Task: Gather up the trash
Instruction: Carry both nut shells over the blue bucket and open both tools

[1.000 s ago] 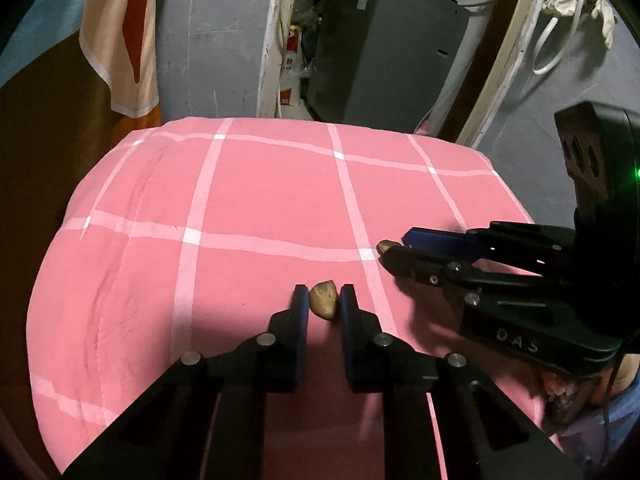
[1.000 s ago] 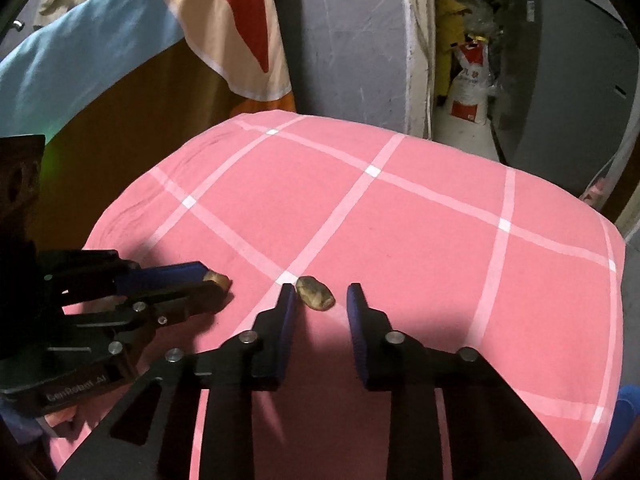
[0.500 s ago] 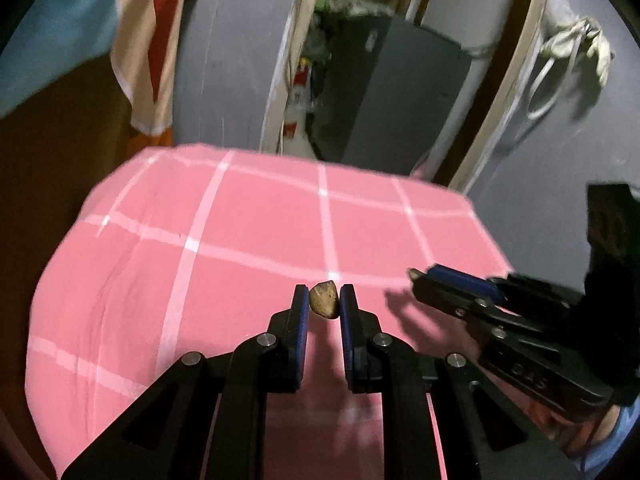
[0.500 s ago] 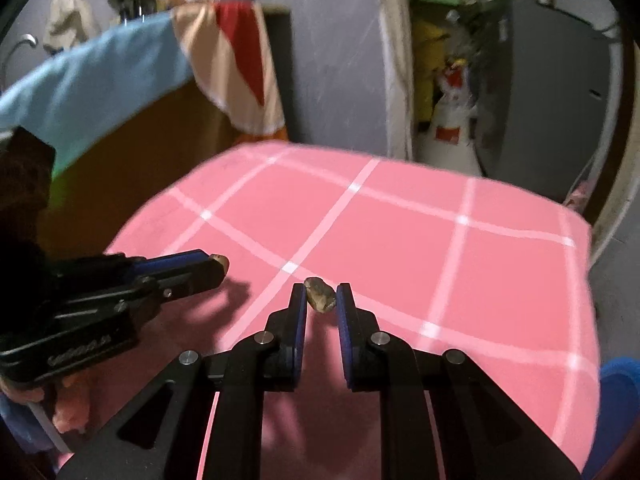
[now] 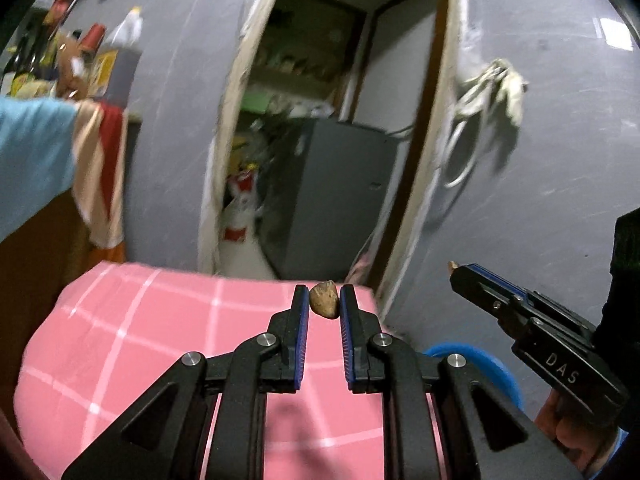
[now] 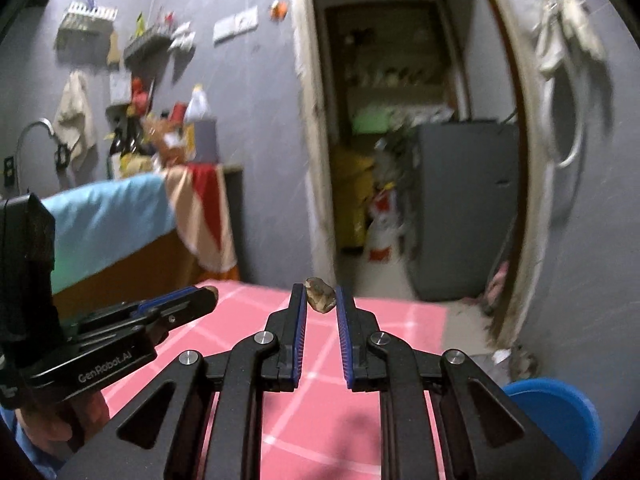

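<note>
A small tan scrap of trash [image 5: 324, 303] is pinched at the tips of my left gripper [image 5: 324, 300], which is shut on it and lifted above the pink checked cloth [image 5: 160, 344]. A second brown scrap [image 6: 319, 294] sits between the tips of my right gripper [image 6: 319, 296], also shut on it and raised. Each gripper shows in the other's view: the right gripper [image 5: 454, 270] at the right edge with a bit of its scrap at the tip, the left gripper [image 6: 210, 294] at the left edge.
A blue bin [image 6: 560, 412] stands low on the right beside the cloth-covered table; the same blue bin [image 5: 472, 356] peeks out behind my left gripper. Beyond is a doorway with a grey cabinet [image 5: 332, 196], grey walls, and a cloth-draped counter [image 6: 120, 216] on the left.
Both grippers rose off the pink cloth and tilted up toward level, each carrying its scrap. The right gripper closed on its scrap, which lay on the cloth a second ago.
</note>
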`<action>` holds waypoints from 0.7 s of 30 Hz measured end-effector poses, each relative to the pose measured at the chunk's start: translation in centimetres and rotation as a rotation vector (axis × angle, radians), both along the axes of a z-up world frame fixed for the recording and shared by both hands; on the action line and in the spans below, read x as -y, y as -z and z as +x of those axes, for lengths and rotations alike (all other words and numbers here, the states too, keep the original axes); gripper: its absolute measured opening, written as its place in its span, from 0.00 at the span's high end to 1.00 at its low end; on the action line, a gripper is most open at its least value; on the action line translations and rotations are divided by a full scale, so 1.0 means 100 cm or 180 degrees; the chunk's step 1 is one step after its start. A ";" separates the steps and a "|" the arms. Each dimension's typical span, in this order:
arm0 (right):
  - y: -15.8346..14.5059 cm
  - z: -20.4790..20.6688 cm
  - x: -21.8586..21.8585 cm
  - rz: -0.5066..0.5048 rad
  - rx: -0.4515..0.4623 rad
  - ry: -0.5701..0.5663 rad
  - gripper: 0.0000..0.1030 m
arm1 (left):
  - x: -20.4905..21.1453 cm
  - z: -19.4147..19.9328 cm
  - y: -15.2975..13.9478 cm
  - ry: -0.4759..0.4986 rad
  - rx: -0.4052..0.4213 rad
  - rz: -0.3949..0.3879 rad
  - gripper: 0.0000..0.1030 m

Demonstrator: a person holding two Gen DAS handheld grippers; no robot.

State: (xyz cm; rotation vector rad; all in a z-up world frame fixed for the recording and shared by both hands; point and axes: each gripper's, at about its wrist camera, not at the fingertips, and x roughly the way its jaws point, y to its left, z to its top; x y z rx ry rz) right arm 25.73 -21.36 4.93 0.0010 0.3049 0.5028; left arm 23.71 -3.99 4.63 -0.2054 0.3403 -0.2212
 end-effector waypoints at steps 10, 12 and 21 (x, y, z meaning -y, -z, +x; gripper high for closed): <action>-0.028 -0.039 0.066 0.0026 0.0460 0.0584 0.87 | 0.070 -0.017 -0.028 0.0373 0.0419 -0.0099 0.88; -0.031 -0.045 0.080 0.0035 0.0519 0.0688 0.87 | 0.083 -0.018 -0.032 0.0446 0.0463 -0.0102 0.88; -0.024 -0.056 0.131 0.0055 0.0511 0.1066 0.87 | 0.141 -0.012 -0.029 0.0763 0.0432 -0.0092 0.88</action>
